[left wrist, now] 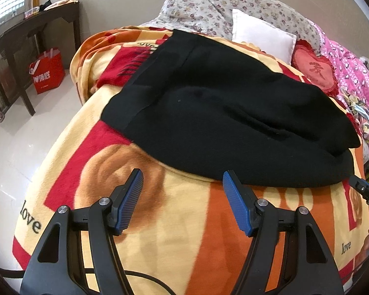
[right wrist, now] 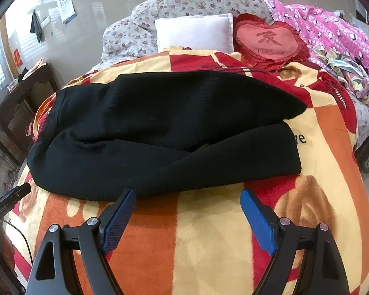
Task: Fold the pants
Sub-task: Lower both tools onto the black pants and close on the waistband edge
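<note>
Both hand-held grippers, left (left wrist: 182, 180) and right (right wrist: 188, 196), hang released, empty, beside the pants (left wrist: 223, 113) near the bed's (left wrist: 174, 223) front edge. Pinching only the top layer could pull the fold apart; plush blanket may snag.

So the pants (left wrist: 221, 113) are lying on the blanket (left wrist: 174, 221), just ahead of the left gripper (left wrist: 183, 184), fingers spread with nothing between them. Its right fingertip (left wrist: 230, 179) sits right at the near edge of the pants. The right gripper (right wrist: 188, 196) is in the same spot on its side, spread wide, left fingertip (right wrist: 128, 196) at the near edge. Beyond the pants, at the far end of the bed, there's a square pillow (right wrist: 194, 33) with a heart cushion (right wrist: 270, 40) just to its right. A quilt (right wrist: 332, 39) is piled further right. Off to the left of the left gripper, a table (left wrist: 37, 24) stands on the floor with a shopping bag (left wrist: 48, 70) beside its leg.
</note>
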Demonstrator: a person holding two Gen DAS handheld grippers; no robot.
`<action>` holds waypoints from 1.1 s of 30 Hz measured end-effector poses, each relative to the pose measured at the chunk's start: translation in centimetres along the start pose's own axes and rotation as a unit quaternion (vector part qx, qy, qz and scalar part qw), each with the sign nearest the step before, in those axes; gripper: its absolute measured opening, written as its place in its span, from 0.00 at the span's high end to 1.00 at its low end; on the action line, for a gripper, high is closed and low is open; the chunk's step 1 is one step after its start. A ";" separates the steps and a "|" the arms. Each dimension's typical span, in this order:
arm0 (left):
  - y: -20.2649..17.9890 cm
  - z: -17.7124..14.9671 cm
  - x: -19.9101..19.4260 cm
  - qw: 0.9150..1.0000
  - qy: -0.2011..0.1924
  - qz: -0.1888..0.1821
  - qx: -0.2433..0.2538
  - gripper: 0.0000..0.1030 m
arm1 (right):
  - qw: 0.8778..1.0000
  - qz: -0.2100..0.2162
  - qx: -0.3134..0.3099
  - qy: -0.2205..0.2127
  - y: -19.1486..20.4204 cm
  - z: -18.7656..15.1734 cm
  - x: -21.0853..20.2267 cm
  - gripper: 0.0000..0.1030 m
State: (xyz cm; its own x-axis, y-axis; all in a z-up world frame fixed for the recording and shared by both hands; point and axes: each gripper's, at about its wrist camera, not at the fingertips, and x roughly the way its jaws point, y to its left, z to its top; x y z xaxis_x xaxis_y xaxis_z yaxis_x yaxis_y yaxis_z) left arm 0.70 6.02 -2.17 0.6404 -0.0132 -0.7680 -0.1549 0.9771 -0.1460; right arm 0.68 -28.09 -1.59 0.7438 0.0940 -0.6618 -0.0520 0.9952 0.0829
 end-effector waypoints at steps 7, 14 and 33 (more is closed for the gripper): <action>2.2 0.2 0.1 0.999 0.007 -0.001 -0.034 0.35 | 0.999 0.024 0.035 0.013 -1.2 -0.1 0.7 0.17; 3.8 1.0 0.8 0.998 0.014 0.002 -0.055 0.35 | 0.999 0.030 0.037 0.015 -1.0 0.1 1.1 0.17; 5.0 5.1 6.6 0.993 0.057 -0.011 -0.107 0.35 | 0.989 0.091 0.115 0.028 -1.9 1.6 4.6 0.17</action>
State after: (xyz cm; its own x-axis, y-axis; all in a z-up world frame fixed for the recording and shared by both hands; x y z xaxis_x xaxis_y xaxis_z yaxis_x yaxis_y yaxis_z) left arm 7.99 11.94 -4.75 0.5588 -0.0699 -0.8264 -0.3049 0.9093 -0.2831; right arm 5.27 -29.63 -3.55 0.6973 0.2781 -0.6607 -0.0231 0.9299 0.3670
